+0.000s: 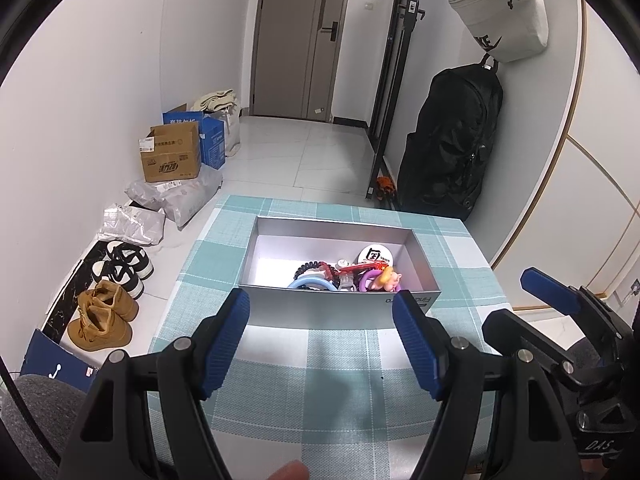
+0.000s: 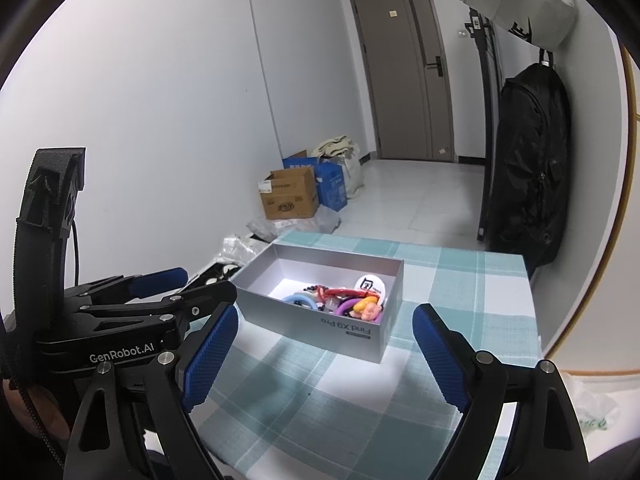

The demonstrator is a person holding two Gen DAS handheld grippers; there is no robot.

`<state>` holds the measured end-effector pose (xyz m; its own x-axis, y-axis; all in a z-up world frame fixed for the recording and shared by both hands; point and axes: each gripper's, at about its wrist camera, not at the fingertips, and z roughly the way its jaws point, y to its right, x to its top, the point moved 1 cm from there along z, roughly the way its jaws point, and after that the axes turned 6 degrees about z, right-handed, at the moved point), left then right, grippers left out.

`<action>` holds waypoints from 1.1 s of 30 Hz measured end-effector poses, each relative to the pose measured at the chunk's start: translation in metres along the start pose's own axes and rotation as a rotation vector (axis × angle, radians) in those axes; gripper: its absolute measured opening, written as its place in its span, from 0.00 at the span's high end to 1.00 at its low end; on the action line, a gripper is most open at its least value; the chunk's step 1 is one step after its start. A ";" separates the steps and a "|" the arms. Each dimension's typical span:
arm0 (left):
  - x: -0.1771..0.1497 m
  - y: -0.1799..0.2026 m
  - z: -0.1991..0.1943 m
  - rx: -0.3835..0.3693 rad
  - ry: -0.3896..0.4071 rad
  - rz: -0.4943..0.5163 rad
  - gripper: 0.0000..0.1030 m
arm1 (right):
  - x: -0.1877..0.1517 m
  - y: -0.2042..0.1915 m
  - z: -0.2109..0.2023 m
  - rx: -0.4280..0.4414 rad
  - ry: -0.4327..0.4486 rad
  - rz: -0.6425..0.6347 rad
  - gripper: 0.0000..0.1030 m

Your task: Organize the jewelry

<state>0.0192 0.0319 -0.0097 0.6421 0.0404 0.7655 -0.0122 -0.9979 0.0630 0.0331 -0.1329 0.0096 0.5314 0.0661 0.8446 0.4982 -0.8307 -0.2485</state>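
A silver open box (image 1: 276, 236) stands on the teal checked tablecloth (image 1: 320, 360); it also shows in the right wrist view (image 2: 316, 322). In its right half lies a heap of jewelry (image 1: 344, 276): coloured bangles, a black coil band, a red piece, a white round badge (image 1: 375, 257) and a small doll charm (image 1: 390, 280). The heap shows in the right wrist view too (image 2: 344, 300). My left gripper (image 1: 322, 316) is open and empty, just in front of the box's near wall. My right gripper (image 2: 324, 334) is open and empty, near the box's front corner.
The table ends just past the box. On the floor to the left are brown boots (image 1: 102, 316), black-and-white sneakers (image 1: 124, 266), plastic parcels (image 1: 176, 198) and cardboard boxes (image 1: 172, 158). A black backpack (image 1: 452, 140) hangs at the right wall. A door (image 1: 296, 40) is at the back.
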 end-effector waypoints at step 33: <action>0.002 0.002 -0.001 -0.025 -0.001 0.003 0.32 | 0.000 0.004 0.000 -0.009 0.005 0.022 0.13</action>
<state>0.0195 0.0298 -0.0075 0.6428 0.0371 0.7651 -0.0332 -0.9965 0.0763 0.0347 -0.1366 0.0084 0.5384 0.0451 0.8415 0.4800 -0.8371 -0.2623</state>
